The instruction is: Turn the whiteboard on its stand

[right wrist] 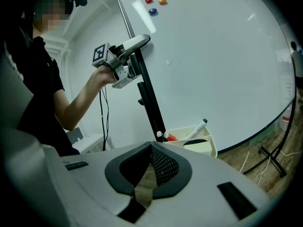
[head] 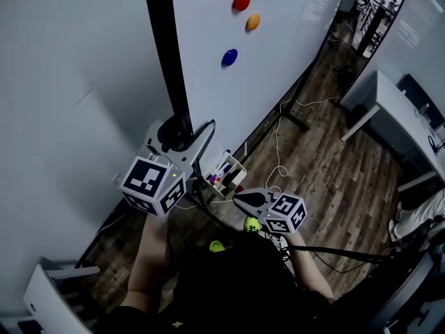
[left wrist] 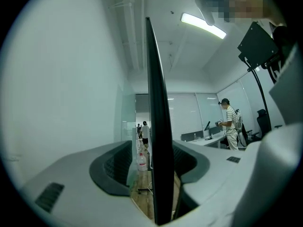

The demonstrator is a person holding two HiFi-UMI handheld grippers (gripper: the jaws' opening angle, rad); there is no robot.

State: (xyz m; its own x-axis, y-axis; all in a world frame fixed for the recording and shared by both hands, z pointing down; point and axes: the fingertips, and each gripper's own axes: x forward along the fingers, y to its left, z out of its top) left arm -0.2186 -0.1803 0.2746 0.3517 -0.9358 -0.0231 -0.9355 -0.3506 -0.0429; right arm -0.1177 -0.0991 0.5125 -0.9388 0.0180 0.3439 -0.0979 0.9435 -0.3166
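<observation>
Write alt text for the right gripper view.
The left gripper straddles the black edge of a whiteboard. Three magnets sit near the board's top and a marker tray hangs below; in front, the right gripper is shut and empty.

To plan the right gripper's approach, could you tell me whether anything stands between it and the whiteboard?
Only the marker tray, low on the whiteboard, lies ahead of the right gripper; above it, nothing visible.

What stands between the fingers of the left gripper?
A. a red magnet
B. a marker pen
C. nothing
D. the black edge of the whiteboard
D: in the left gripper view, the whiteboard's black edge runs straight up between the fingers of the left gripper.
</observation>
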